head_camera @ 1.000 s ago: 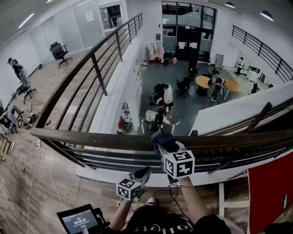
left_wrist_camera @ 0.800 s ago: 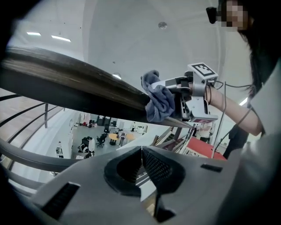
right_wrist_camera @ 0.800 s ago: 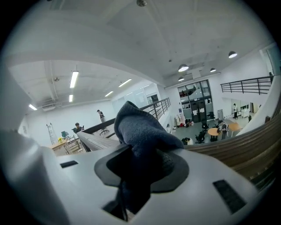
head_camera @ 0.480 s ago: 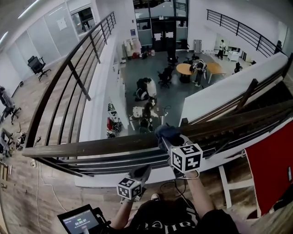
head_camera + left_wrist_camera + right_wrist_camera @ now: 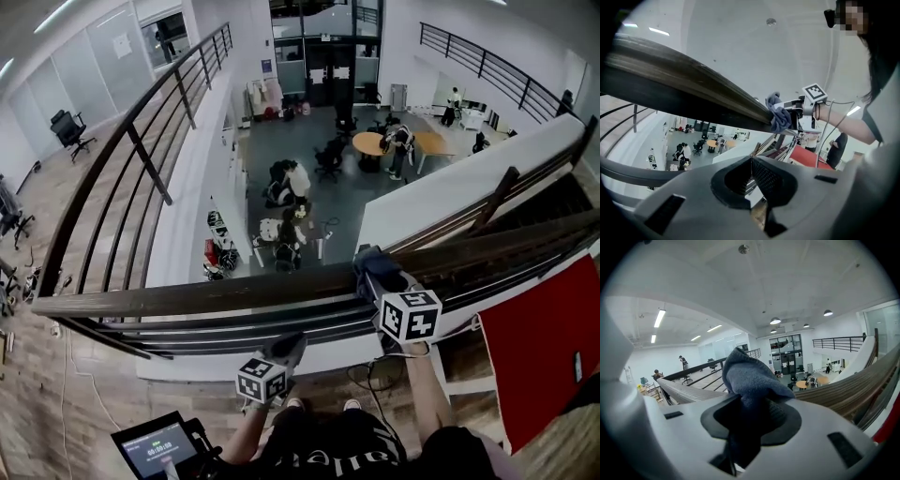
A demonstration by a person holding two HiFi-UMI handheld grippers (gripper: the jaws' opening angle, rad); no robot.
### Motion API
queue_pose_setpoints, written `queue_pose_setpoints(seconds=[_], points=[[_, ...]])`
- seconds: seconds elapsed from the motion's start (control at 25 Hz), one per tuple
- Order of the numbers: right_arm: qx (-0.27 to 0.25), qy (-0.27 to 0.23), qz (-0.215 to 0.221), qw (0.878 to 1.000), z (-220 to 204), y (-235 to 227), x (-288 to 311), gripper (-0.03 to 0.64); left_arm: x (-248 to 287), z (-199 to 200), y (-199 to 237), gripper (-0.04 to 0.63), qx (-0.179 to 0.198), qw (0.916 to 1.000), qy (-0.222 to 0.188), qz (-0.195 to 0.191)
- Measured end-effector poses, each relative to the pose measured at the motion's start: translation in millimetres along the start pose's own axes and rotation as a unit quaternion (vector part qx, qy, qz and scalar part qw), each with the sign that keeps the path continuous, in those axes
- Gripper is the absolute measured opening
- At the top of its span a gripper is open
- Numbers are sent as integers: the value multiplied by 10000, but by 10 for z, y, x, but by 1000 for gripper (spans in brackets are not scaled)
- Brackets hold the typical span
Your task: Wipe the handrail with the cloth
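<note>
1. Rightward along the rail: over the past second the right gripper [image 5: 382, 281] and its cloth [image 5: 368, 262] have slid that way, and the gap to the left gripper [image 5: 292, 343] is now wider.
2. The dark wooden handrail [image 5: 187, 298] runs across the head view from left to right. It edges a balcony over an open hall with people far below.
3. The blue-grey cloth sits bunched on top of the rail, right of centre. The right gripper's jaws are clamped on it, and in the right gripper view the fabric [image 5: 750, 380] fills the space between them and bulges out above.
4. Gripping the cloth in a wad likely gives a thick pad to press down, so that fabric and not plastic rubs the wood [image 5: 843, 390].
5. The left gripper hangs below the rail on the person's side, touching nothing. In its own view the jaws [image 5: 751, 173] meet in a thin line with nothing between them. It looks parked out of the way, since this wipe needs only one tool.
6. From the left gripper view the cloth [image 5: 779, 117] is seen draped over the rail's top edge [image 5: 684, 89], which suggests the top face is being wiped.
7. Judging by position, the stretch of rail to the right, towards the red panel [image 5: 534, 366], is yet to be covered.
</note>
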State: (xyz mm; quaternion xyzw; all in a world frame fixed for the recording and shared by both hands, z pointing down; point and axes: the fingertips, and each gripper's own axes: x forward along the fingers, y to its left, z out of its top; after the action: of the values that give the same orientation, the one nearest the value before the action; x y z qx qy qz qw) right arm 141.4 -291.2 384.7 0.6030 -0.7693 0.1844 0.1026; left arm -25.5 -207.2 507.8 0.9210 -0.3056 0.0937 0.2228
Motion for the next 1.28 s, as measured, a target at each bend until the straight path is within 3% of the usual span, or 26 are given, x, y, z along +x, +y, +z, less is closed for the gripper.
queue_pose_setpoints(seconds=[0.28, 0.64, 1.0, 1.12, 1.28], points=[[25, -20, -440, 9990, -112, -1741, -628, 109, 936, -165, -870, 0, -66, 9999, -102, 45], [159, -75, -1171, 9930, -26, -2850, -1011, 109, 1147, -134, -1088, 0, -132, 9997, -169, 80], [229, -143, -1534, 9878, 29, -3324, -1116, 109, 1133, -116, -1022, 0, -167, 9993, -282, 181], [199, -216, -1526, 9879, -21, -3191, -1104, 109, 1099, -152, -958, 0, -188, 9991, -304, 217], [209, -61, -1076, 9940, -365, -2758, -1044, 109, 1044, -228, -856, 0, -226, 9989, -261, 320]])
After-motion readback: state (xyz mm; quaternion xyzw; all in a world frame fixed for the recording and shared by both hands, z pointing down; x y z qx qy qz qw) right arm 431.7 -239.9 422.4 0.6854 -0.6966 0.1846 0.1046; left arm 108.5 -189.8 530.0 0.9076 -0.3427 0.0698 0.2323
